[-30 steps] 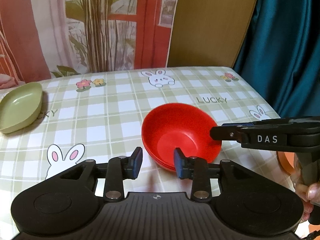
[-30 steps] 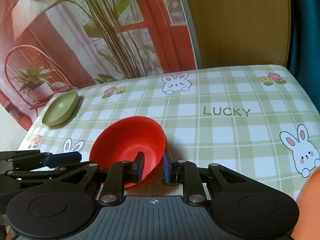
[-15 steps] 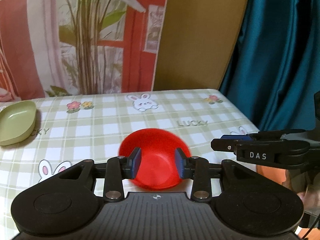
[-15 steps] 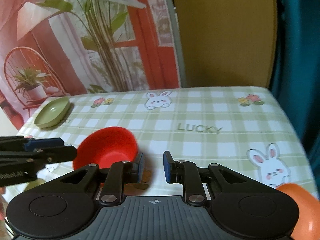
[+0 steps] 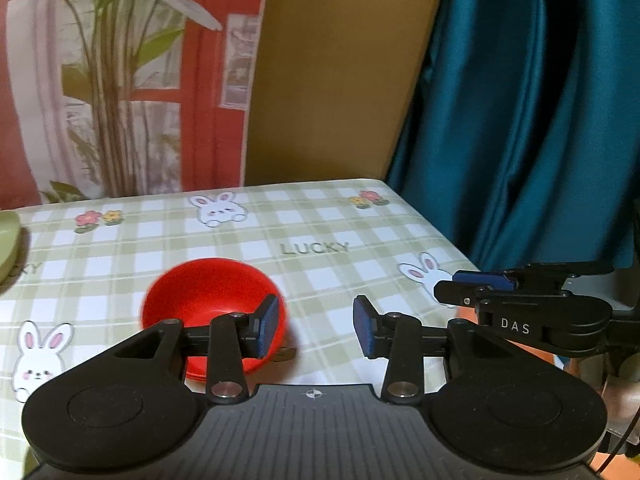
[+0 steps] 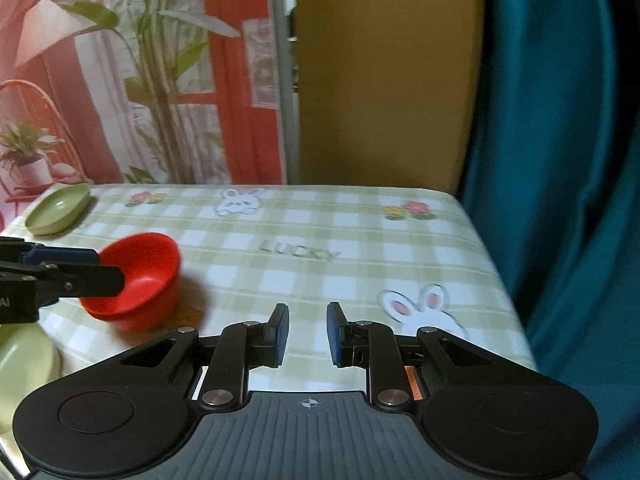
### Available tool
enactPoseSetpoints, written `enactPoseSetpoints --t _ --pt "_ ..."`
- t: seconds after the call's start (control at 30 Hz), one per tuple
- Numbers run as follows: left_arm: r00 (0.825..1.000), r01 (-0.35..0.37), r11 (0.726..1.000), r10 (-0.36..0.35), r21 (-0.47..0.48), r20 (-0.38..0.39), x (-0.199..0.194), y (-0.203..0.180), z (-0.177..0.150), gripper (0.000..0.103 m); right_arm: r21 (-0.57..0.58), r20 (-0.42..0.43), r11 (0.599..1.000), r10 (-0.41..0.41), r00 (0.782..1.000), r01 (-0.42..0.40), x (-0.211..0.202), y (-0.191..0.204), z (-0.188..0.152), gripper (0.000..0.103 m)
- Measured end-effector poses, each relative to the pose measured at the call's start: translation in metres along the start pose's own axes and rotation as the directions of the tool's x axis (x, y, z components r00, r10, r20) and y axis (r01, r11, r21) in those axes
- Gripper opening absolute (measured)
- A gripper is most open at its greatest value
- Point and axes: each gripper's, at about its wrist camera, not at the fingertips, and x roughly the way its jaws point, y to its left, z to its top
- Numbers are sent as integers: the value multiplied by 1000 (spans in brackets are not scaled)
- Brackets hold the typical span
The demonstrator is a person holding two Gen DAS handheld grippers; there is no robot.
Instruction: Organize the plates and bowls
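Note:
A red bowl point(image 5: 212, 304) sits on the checked tablecloth, and a second red rim seems to show beneath it. My left gripper point(image 5: 316, 330) hovers just to its right; its jaws are opening and nothing is between them. The left finger point(image 5: 266, 328) overlaps the bowl's rim in the picture. In the right wrist view the red bowl point(image 6: 148, 264) lies at the left, partly behind the left gripper point(image 6: 100, 268). My right gripper point(image 6: 308, 332) is over bare cloth, jaws a narrow gap apart and empty. A green oval dish point(image 6: 56, 208) rests at the far left.
A blurred green dish point(image 6: 24, 360) lies at the near left. An orange object point(image 5: 464, 312) shows under the right gripper point(image 5: 480, 284). The table's right edge point(image 6: 496, 272) meets a teal curtain; a printed backdrop and a brown board stand behind.
Both grippers have pulled back and up from the red bowl, which stays on the table. The right gripper's fingers no longer straddle its rim. The left jaws stand wider apart.

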Motion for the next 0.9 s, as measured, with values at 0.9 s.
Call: enactPoseSetpoints --t 0.9 --pt "970 202 977 -190 70 -151 75 -110 -38 52 74 0 945 -321 947 320 -24 -88 -65 22"
